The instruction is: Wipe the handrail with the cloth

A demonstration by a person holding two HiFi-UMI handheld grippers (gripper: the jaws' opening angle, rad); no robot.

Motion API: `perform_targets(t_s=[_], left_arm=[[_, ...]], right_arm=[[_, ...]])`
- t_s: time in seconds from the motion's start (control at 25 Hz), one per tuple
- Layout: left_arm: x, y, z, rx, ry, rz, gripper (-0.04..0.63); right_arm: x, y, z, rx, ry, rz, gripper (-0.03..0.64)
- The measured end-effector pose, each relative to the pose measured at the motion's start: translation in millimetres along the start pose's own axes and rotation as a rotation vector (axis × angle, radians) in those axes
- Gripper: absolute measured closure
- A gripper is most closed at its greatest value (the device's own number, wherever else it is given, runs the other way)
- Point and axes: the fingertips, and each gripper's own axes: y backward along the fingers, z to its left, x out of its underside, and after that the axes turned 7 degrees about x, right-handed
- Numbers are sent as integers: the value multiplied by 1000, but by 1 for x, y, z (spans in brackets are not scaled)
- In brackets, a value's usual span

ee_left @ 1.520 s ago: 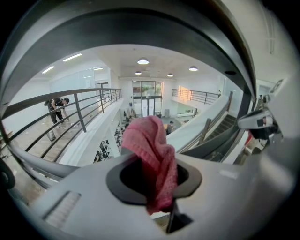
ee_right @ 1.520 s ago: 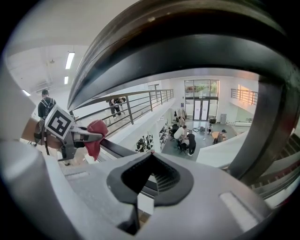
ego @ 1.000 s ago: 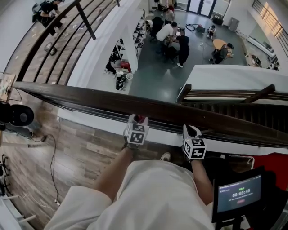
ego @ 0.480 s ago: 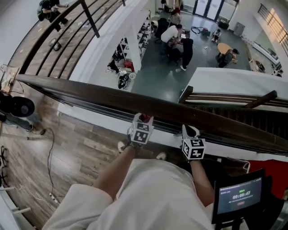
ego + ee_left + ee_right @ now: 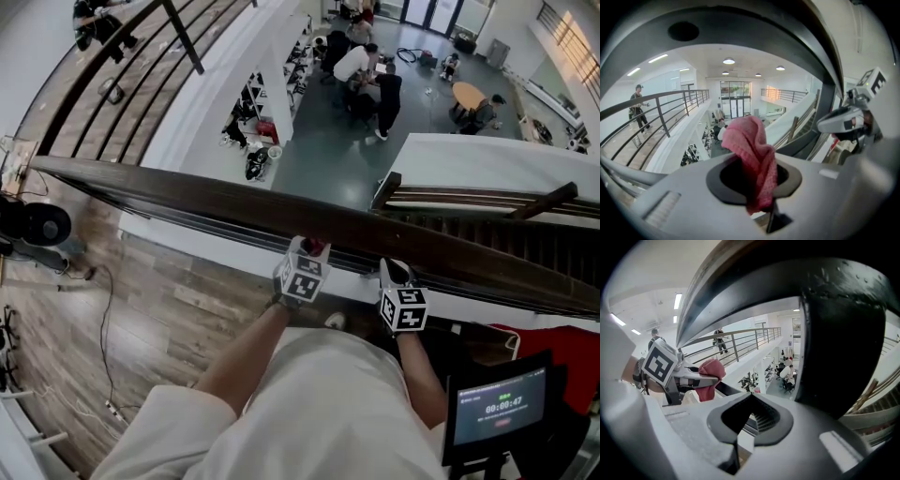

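Sliding right along the rail over the last second, the left claw (image 5: 307, 255) closed part of the gap to its partner, while the right claw (image 5: 395, 272) kept its place. The cloth (image 5: 316, 247), a pink-red knitted rag, was pinched between the left claw's jaws, bunched up above them and hanging down through their oval opening in the left gripper view. It sat right at the near edge of the dark wooden handrail (image 5: 187, 202), tight against its underside as far as I could judge from the head view; the left gripper view showed the rail arching close overhead. The right claw was pressed together on nothing, tucked under the same rail just to the right of the left one and apart from it. From the right gripper view I could see the left claw's marker cube and the cloth poking out beside it. Both of the person's forearms reached out from a pale shirt (image 5: 309, 403). A small screen (image 5: 497, 408) with a running timer stood low at the right. Wood flooring (image 5: 169, 309) ran under the rail, a staircase (image 5: 487, 202) dropped away to the right, and several people (image 5: 370, 80) were gathered on the grey floor far below.
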Motion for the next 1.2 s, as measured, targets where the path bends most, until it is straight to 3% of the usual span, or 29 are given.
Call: perform_targets(t_s=[0.24,0.48,1.2], left_arm=[[6,-2,-6,54,-78,39,509],[13,10,16,66,-80,43,508],[36,74,141,-47,-1,43,508]], right_arm=[[-9,-9,7,30,2,1,614],[-24,-13,21,64,1,-11,614],[-41,-39,85,66,8,1,614]])
